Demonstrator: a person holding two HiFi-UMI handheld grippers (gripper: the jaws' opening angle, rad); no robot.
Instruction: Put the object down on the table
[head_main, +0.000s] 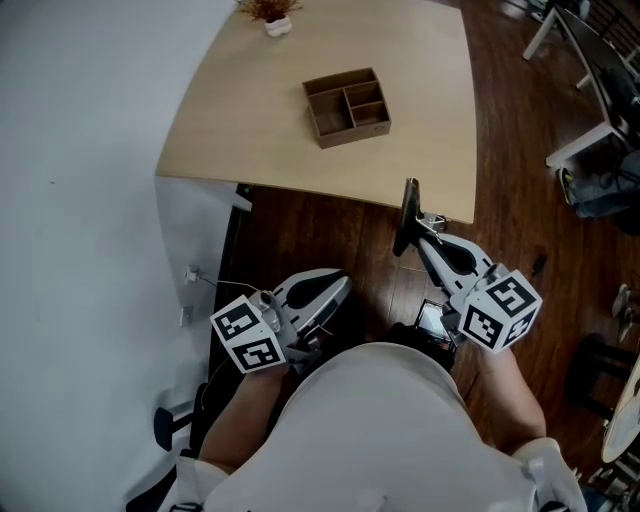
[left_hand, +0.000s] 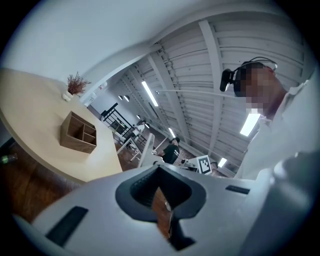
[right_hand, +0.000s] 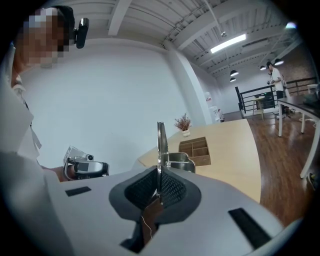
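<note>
My right gripper (head_main: 420, 232) is shut on a slim metal utensil (head_main: 408, 208), which stands upright out of the jaws; it is over the dark floor just short of the table's near edge. In the right gripper view the utensil (right_hand: 160, 145) rises as a thin blade with a rounded metal part at its base, in front of my right gripper (right_hand: 159, 186). The light wooden table (head_main: 250, 120) carries a brown compartment box (head_main: 347, 105). My left gripper (head_main: 338, 286) sits low by my body, shut with nothing in it, and in its own view the left gripper (left_hand: 161, 199) points up past the table.
A small potted plant (head_main: 270, 16) stands at the table's far edge. A white wall (head_main: 80, 150) runs along the left. White furniture legs (head_main: 590, 90) and dark items stand on the wooden floor (head_main: 520, 150) to the right. People stand far off in the room (left_hand: 172, 150).
</note>
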